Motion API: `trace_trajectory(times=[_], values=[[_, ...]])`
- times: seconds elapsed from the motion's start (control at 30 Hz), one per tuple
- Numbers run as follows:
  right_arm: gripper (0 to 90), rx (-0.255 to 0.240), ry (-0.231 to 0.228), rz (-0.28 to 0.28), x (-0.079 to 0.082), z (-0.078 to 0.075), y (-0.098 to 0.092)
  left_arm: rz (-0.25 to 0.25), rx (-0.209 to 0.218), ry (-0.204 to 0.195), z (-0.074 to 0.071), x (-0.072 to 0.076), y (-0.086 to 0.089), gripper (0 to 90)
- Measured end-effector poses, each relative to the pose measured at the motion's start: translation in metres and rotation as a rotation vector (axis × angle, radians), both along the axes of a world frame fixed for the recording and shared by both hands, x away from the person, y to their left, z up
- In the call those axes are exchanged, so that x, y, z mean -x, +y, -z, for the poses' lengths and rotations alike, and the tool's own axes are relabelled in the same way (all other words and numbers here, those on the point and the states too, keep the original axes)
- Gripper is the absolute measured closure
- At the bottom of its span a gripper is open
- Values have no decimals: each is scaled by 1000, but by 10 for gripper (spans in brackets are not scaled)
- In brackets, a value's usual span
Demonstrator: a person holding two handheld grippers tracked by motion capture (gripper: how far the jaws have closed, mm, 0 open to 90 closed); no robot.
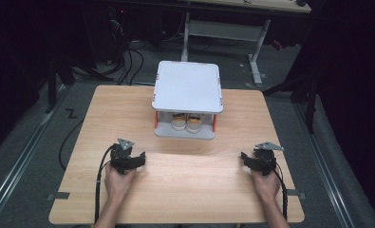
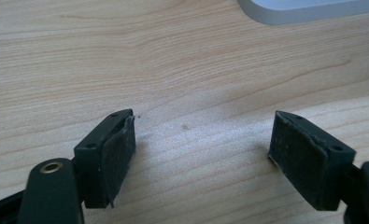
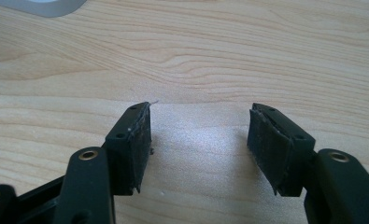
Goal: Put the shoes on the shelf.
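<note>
Left gripper (image 1: 130, 160): jaws spread wide, nothing between them; in the left gripper view the pads (image 2: 119, 151) frame bare wood grain. It sits low over the near-left part of the table (image 1: 104, 109), held in the left hand (image 1: 117, 183), forearm entering from the bottom edge. It points forward and a little inward, toward the table's middle.

Right gripper (image 1: 254, 160): also released, jaws apart and empty; the right gripper view shows its pads (image 3: 138, 140) over plain tabletop. It is held in the right hand (image 1: 267, 185) at near-right, roughly level with the left one, angled inward.

Outward from both: a small white two-level shelf (image 1: 187, 85) stands at the middle of the table's far half, square top board on orange corner posts. On its lower level, under the top board, a pair of small shoes (image 1: 187, 122), tan and white, side by side and touching or nearly so, ends facing the person. A grey corner of the shelf's base shows at top right in the left gripper view (image 2: 308, 9) and at top left in the right gripper view (image 3: 37, 5).

Key relation: the shoes lie ahead of both grippers, between their two lines of approach, well apart from each. Neither hand is clearly nearer. Their long axis appears to run front to back, into the shelf; access is through the open front only, so a low, level reach seems called for.
</note>
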State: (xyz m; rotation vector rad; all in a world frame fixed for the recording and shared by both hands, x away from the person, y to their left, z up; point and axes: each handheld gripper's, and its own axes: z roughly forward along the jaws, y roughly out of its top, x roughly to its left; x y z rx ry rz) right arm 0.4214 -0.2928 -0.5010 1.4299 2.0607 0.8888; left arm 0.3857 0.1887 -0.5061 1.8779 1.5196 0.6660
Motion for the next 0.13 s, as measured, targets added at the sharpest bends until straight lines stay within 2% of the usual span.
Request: trace_trajectory(times=[0.13], values=[[394,-2,2,0,0,0,0,2,-1,-1,0,0,0,225]])
